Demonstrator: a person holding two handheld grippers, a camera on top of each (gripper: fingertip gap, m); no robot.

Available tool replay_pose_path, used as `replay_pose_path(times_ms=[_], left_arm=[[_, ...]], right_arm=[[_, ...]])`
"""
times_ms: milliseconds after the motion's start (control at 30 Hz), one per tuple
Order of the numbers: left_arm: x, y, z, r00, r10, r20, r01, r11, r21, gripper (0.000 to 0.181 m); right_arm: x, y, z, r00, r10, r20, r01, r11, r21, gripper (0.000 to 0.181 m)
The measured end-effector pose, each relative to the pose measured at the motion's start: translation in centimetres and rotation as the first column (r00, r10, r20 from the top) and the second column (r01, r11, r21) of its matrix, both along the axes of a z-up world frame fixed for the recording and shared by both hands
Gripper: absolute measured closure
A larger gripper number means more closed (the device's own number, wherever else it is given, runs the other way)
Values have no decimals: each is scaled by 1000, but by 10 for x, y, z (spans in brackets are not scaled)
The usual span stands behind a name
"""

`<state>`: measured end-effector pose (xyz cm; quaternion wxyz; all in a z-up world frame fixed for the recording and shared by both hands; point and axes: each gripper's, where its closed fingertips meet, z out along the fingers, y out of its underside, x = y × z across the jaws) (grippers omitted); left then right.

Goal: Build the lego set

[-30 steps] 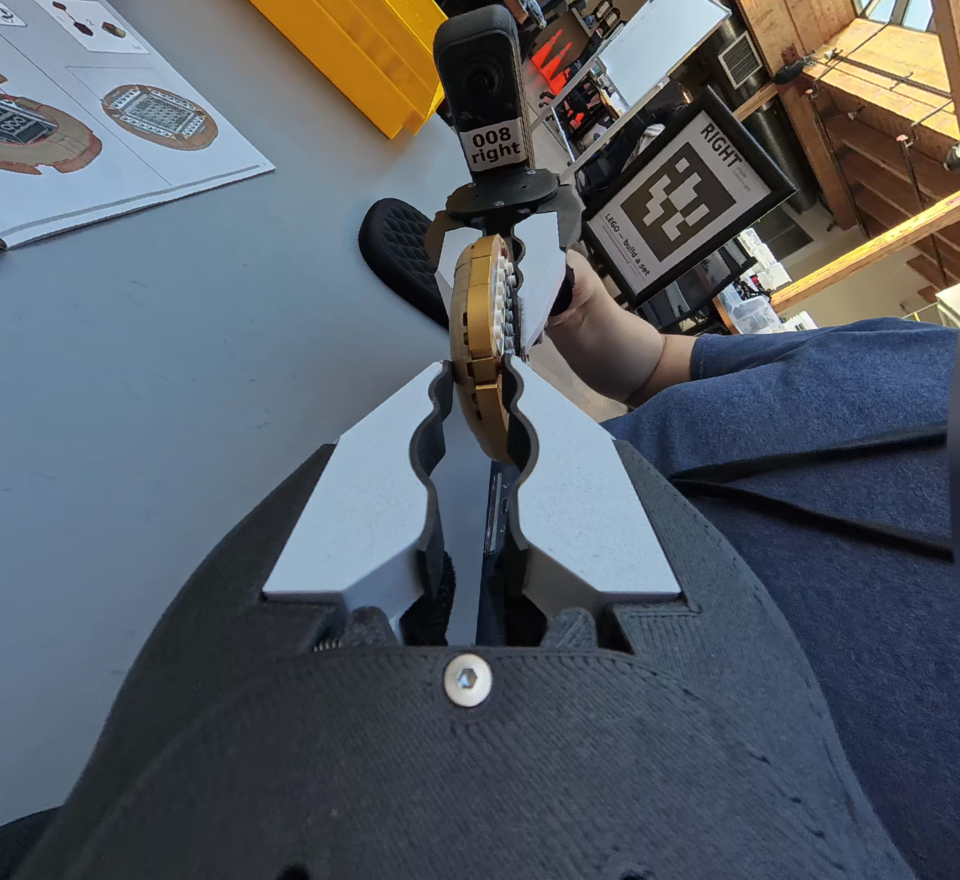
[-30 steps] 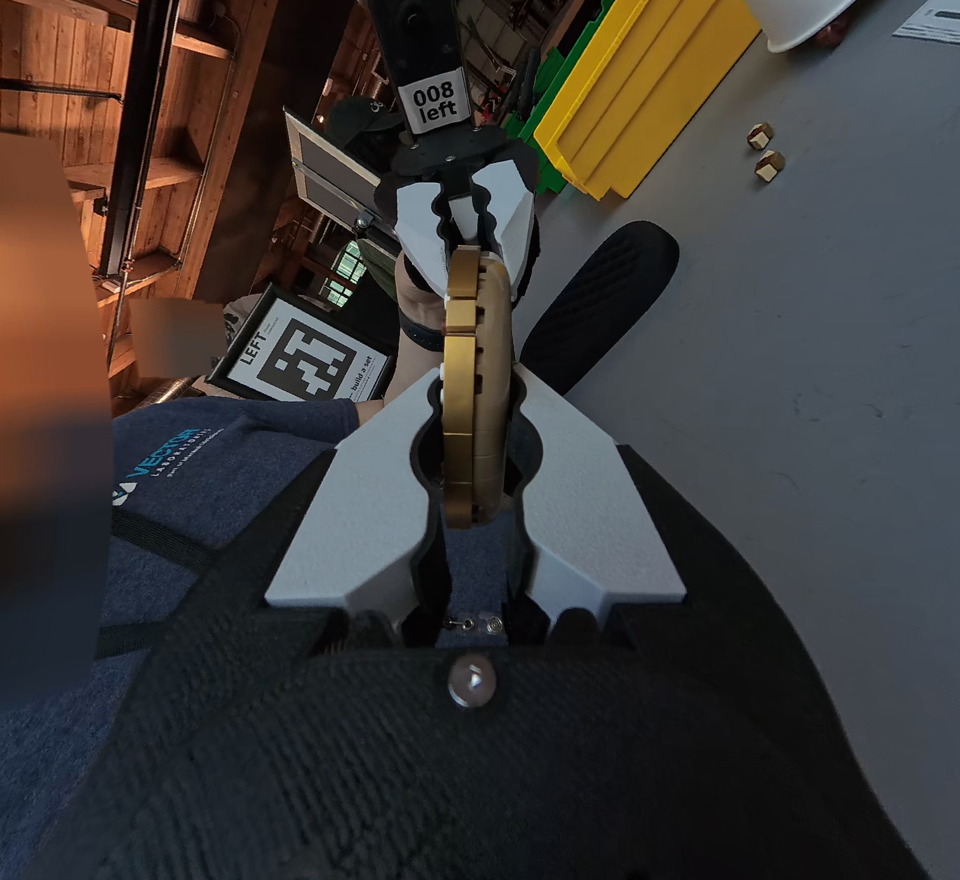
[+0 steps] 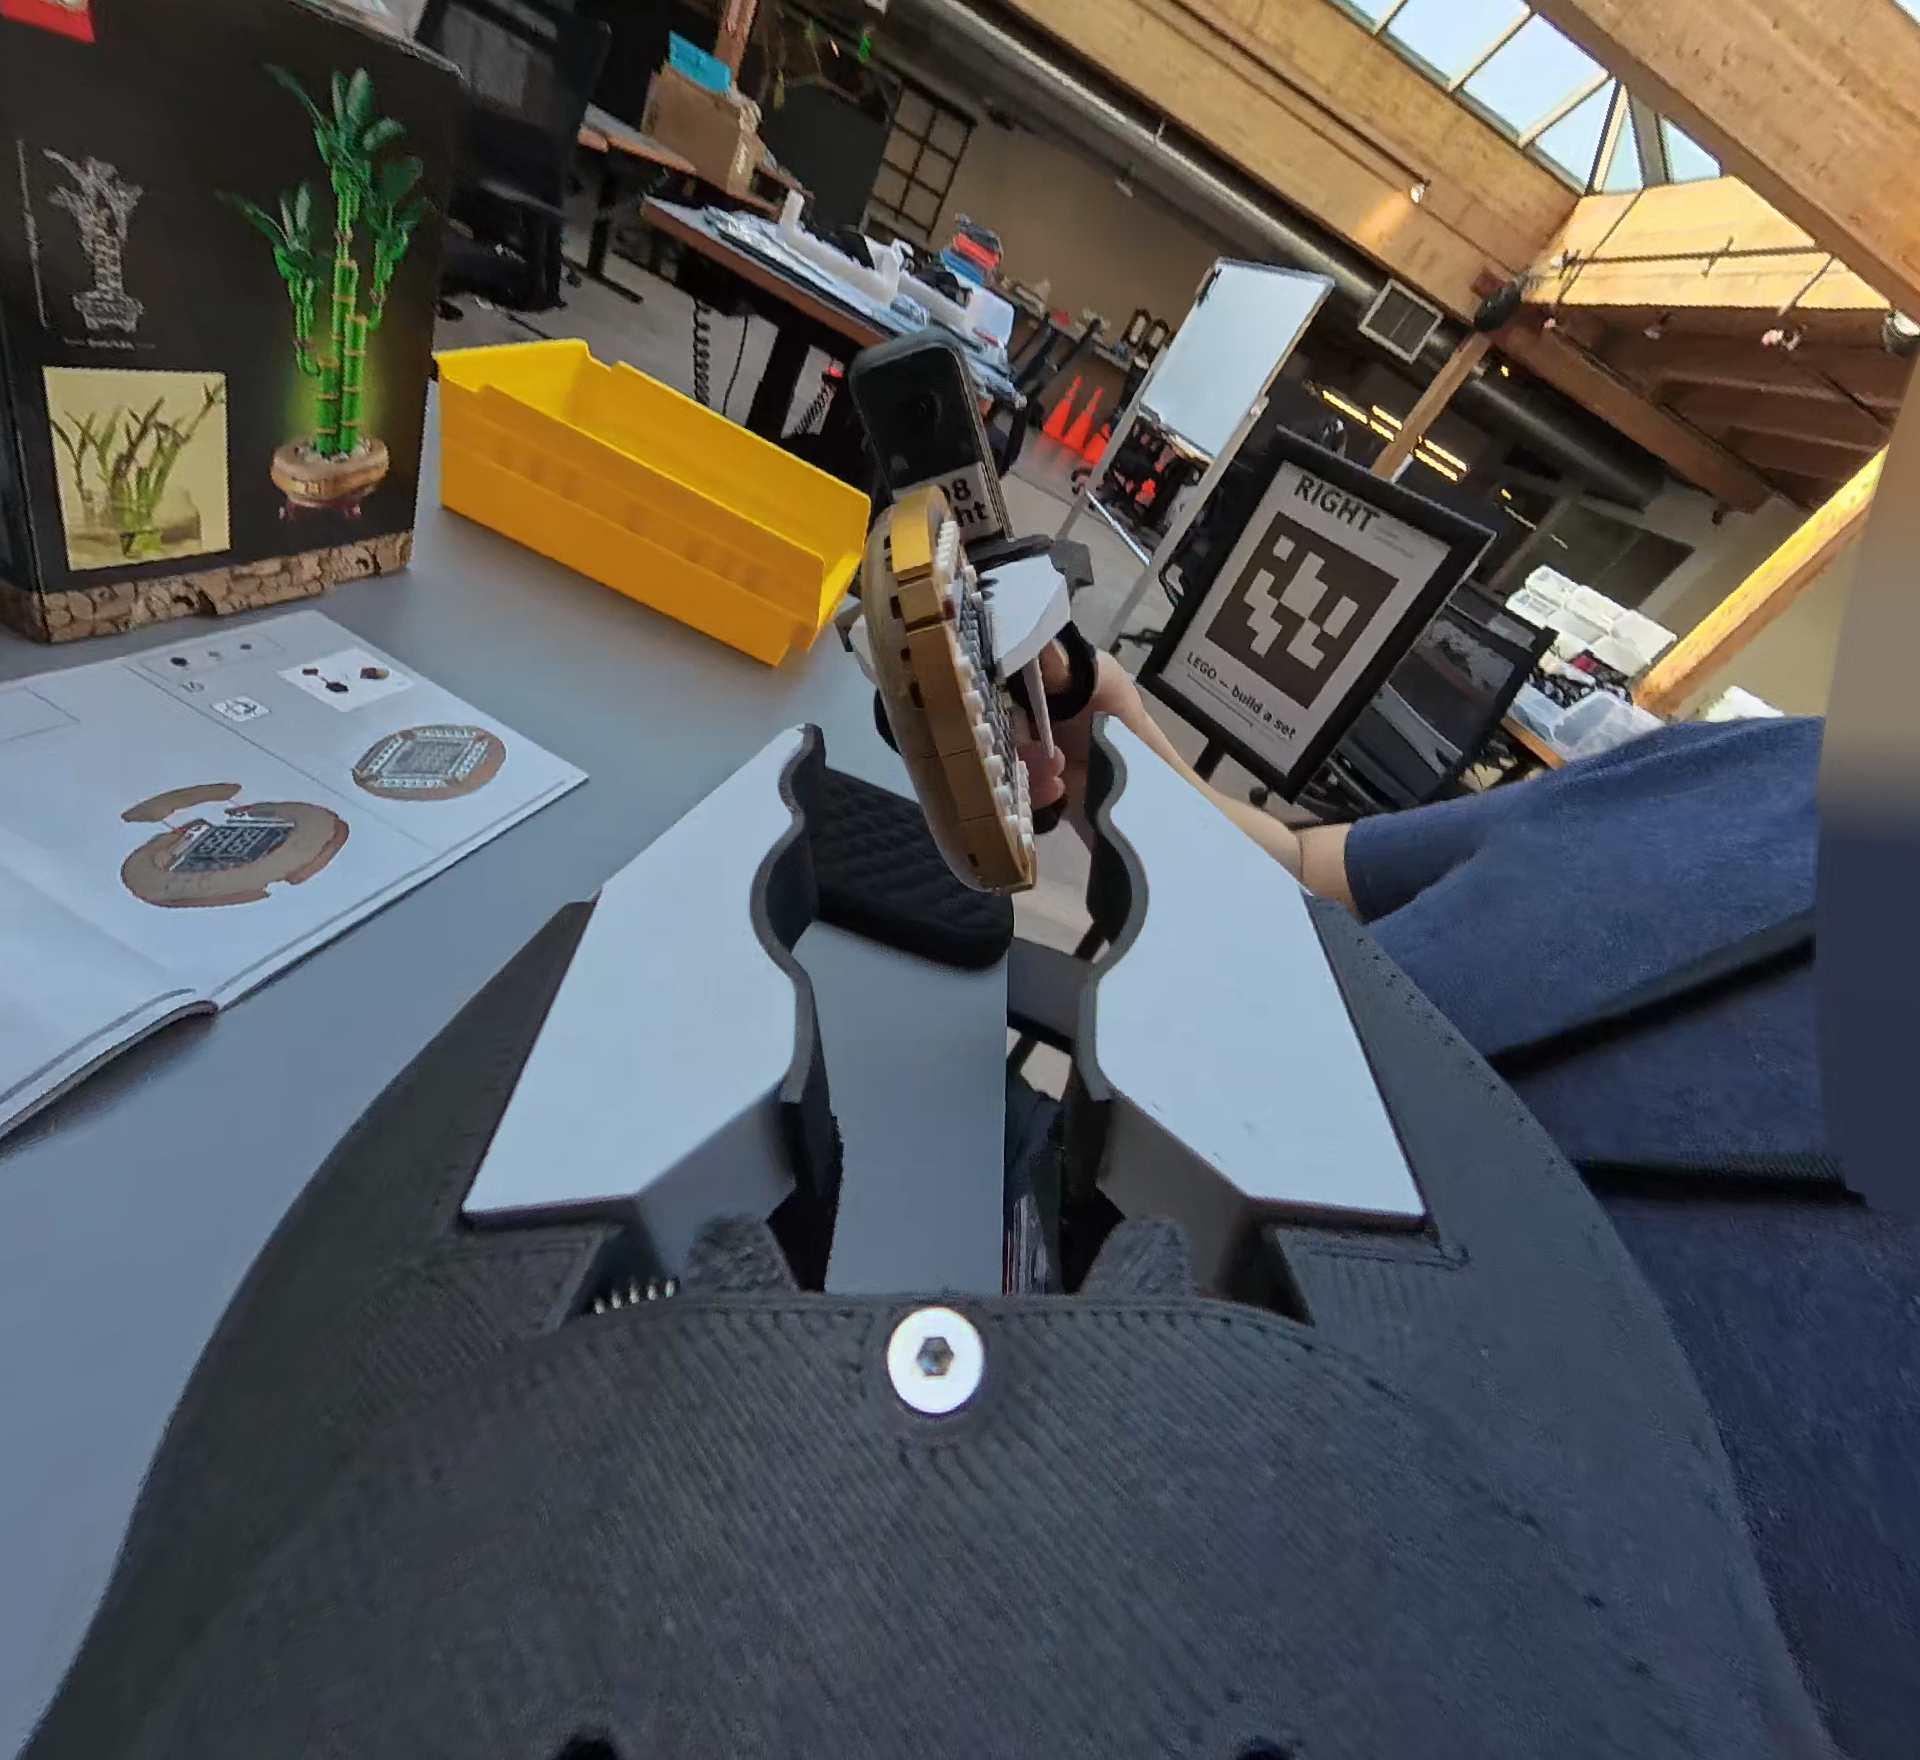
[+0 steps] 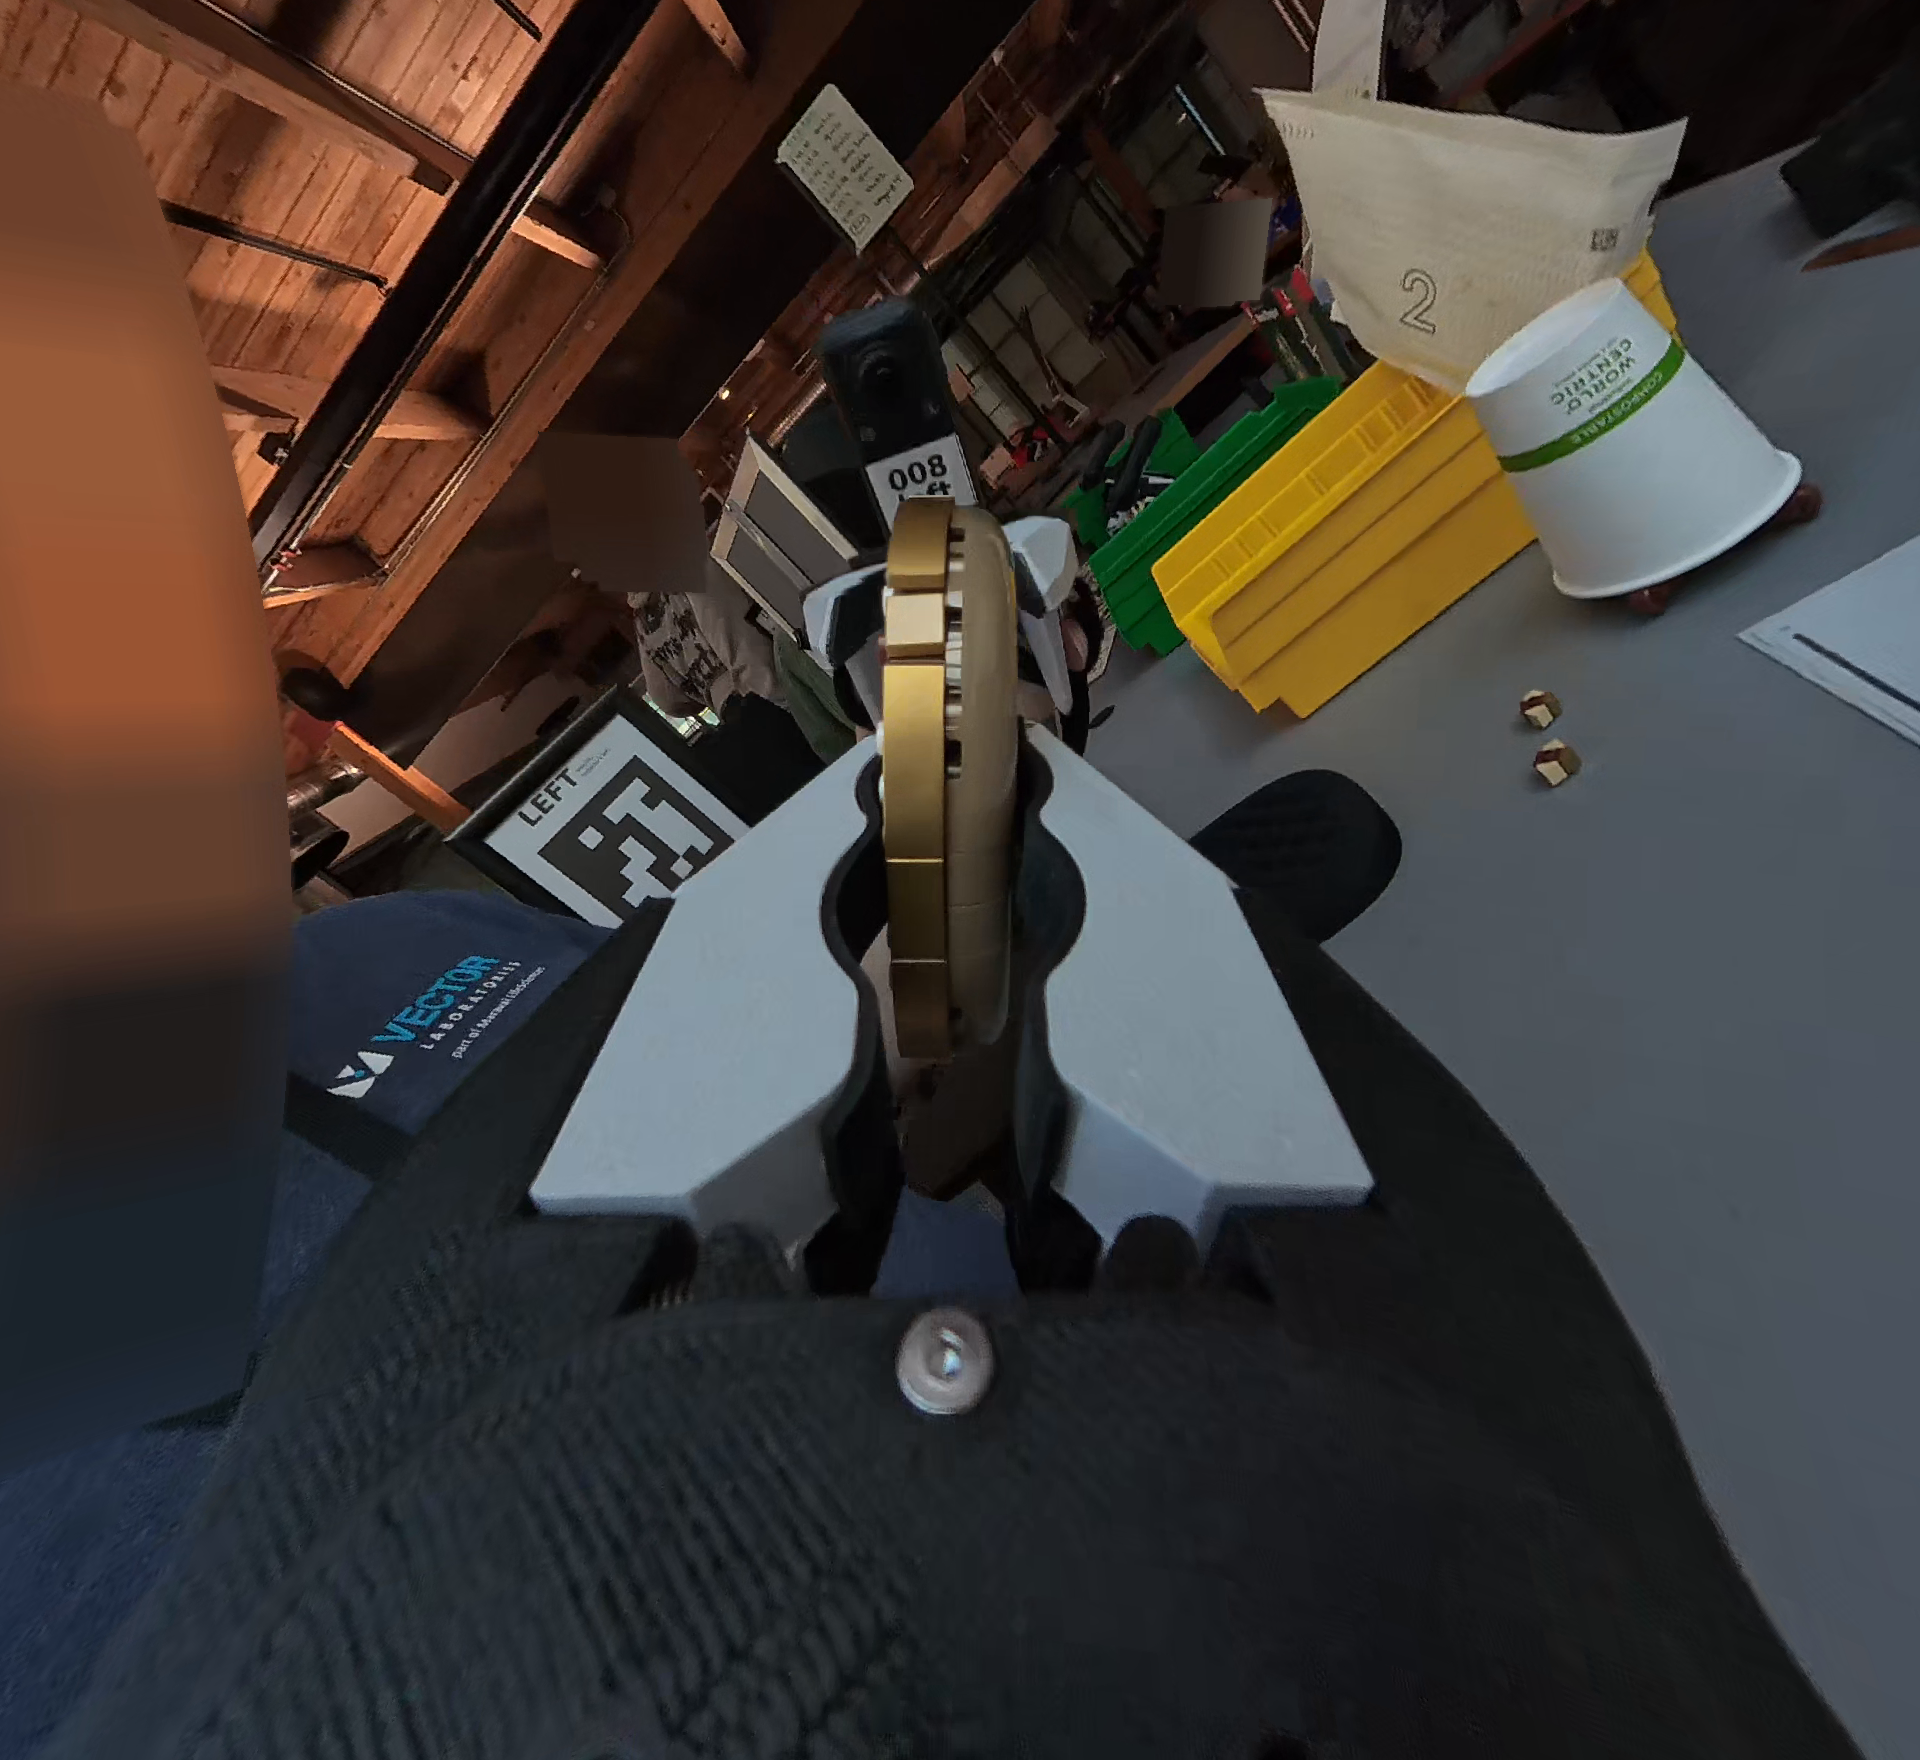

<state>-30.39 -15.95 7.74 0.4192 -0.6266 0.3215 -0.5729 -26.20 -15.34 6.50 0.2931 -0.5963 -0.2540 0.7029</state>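
Observation:
A round gold and tan Lego disc (image 4: 940,775) with white studs on one face stands on edge in the air over the table edge. My right gripper (image 4: 951,765) is shut on the disc's lower rim. In the left wrist view the disc (image 3: 935,671) sits just beyond my left gripper (image 3: 951,749), which is wide open and clear of the disc. The right gripper (image 3: 1013,614) shows behind the disc there. In the right wrist view the left gripper (image 4: 940,609) shows past the disc with a finger on each side. Two small brown and tan pieces (image 4: 1548,734) lie on the grey table (image 4: 1558,1087).
An open instruction booklet (image 3: 260,775) and the set's box (image 3: 208,256) are at the left. Yellow bins (image 3: 623,484) (image 4: 1340,547), a green bin (image 4: 1195,484), an upturned paper cup (image 4: 1631,463), a paper bag (image 4: 1455,214) and a black pad (image 4: 1299,837) are on the table. One gripper's finger ends stand about 5 centimetres off the other's.
My left gripper has opened and let go of the disc, and it has swung so its view is more level. The right gripper still holds the disc.

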Motion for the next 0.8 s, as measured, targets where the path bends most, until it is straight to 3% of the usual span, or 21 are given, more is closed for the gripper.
replay_pose_path(times_ms=[33, 267, 467, 800], left_arm=[[4, 1, 1, 999, 31, 34, -31, 1000, -2, 129], [32, -5, 0, 956, 94, 279, -81, 995, -59, 129], [30, -5, 17, 877, 76, 475, -62, 997, -46, 154], [24, 5, 31, 906, 147, 397, -142, 989, -44, 164]], right_arm=[[-1, -2, 6, 1000, -10, -27, 11, 1000, 13, 163], [-8, -3, 30, 970, -136, -201, 149, 988, 50, 163], [-15, 3, 39, 947, -191, -258, 208, 977, 38, 163], [-30, 8, 57, 933, -260, -249, 308, 935, 178, 163]])
